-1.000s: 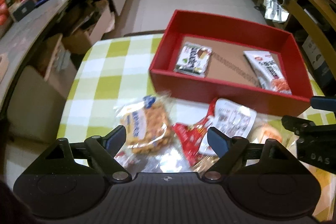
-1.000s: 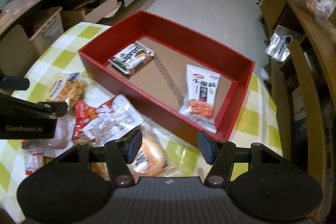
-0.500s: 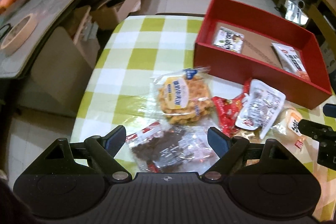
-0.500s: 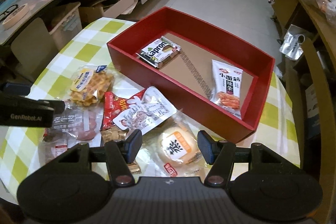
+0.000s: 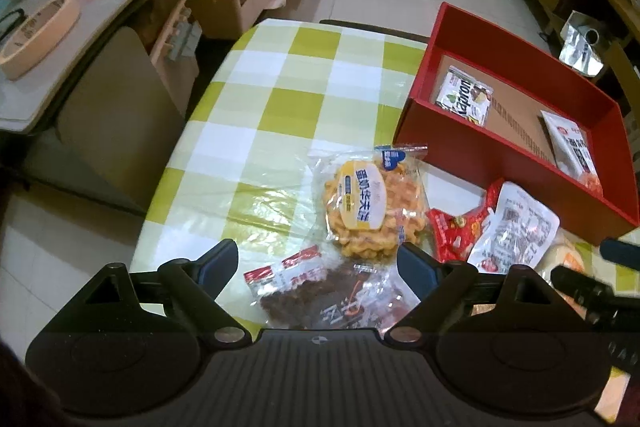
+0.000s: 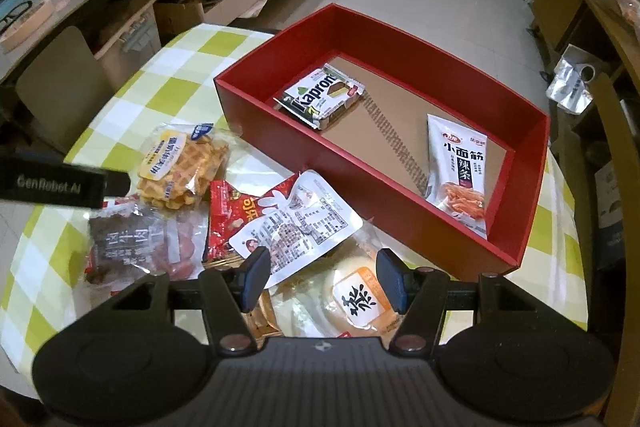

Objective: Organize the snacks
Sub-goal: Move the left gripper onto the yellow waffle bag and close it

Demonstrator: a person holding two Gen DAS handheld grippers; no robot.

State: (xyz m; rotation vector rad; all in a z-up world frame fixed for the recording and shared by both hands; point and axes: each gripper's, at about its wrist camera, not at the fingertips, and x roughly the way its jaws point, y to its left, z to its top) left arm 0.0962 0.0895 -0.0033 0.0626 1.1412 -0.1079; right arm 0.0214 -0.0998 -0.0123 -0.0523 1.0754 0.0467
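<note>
Over the last second both views have pulled back from the red rectangular cardboard box (image 6: 532,155), so that the whole loose heap of packets now lies in front of the cameras and the box sits in the upper right of each frame; this reads as the end of one placement and the start of choosing the next packet, with two snacks boxed and several left on the green-and-white checked surface (image 5: 276,107). Inside the box lie the green-and-white Kapron wafer packet (image 6: 320,97) at its left end and the white spicy-strip packet with the orange window (image 6: 458,167) at its right end, well apart. Outside, touching and partly overlapping, are the clear bag of golden waffles (image 5: 370,207), the clear pack of dark dried meat (image 5: 320,291), the red foil sachet (image 6: 226,223) under the white pouch with the printed nutrition table (image 6: 296,231), and the round pale bun in clear wrap (image 6: 360,301). The left gripper (image 5: 318,261) hovers with its fingers spread wide over the dried meat, holding nothing; the right gripper (image 6: 322,277) is likewise parted and empty above the bun and pouch.
</note>
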